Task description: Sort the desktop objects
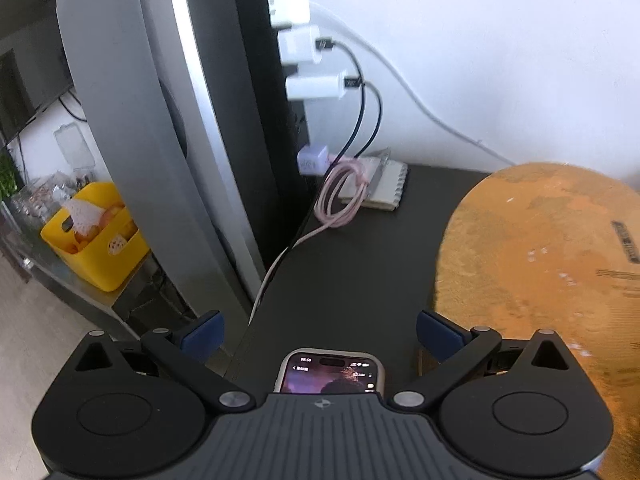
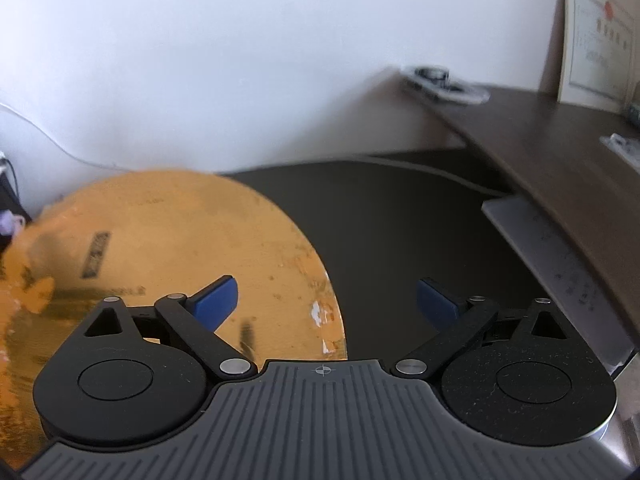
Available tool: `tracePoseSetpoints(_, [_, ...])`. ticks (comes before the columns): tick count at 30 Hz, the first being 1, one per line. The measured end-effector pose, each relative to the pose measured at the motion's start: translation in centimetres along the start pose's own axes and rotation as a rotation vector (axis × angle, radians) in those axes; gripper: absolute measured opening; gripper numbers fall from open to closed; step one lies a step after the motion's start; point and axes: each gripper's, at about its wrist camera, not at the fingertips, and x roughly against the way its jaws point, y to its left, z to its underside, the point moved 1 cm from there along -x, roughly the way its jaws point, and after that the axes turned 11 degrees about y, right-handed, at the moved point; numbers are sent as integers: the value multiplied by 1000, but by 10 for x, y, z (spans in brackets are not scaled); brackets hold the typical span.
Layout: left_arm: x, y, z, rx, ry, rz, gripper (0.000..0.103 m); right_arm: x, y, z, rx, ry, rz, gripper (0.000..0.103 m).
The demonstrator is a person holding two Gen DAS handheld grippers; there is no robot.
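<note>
Desktop objects lie scattered on the dark surface (image 1: 360, 264): a phone (image 1: 330, 372) lit just under the left gripper (image 1: 318, 334), a coiled pink cable (image 1: 340, 194) resting against a small notepad (image 1: 386, 188) by the wall, and a big orange cardboard box (image 2: 172, 248) between the two grippers. Both the left gripper and the right gripper (image 2: 326, 304) stand wide apart and hold nothing. Judging by this, sorting is between picks. The right gripper's left finger overlaps the box; the next move calls for choosing one item and closing on it squarely.
</note>
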Motion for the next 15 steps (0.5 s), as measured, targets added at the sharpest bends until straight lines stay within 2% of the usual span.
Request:
tracePoseSetpoints(5, [27, 0, 6, -17, -38, 59, 103, 32, 11, 7, 58, -17, -22, 102])
tracePoseSetpoints(9, [42, -6, 19, -44, -54, 77, 103, 44, 23, 20, 93, 2, -45, 102])
tracePoseSetpoints(15, [53, -15, 43, -77, -18, 137, 103, 62, 40, 54, 139, 40, -115, 102])
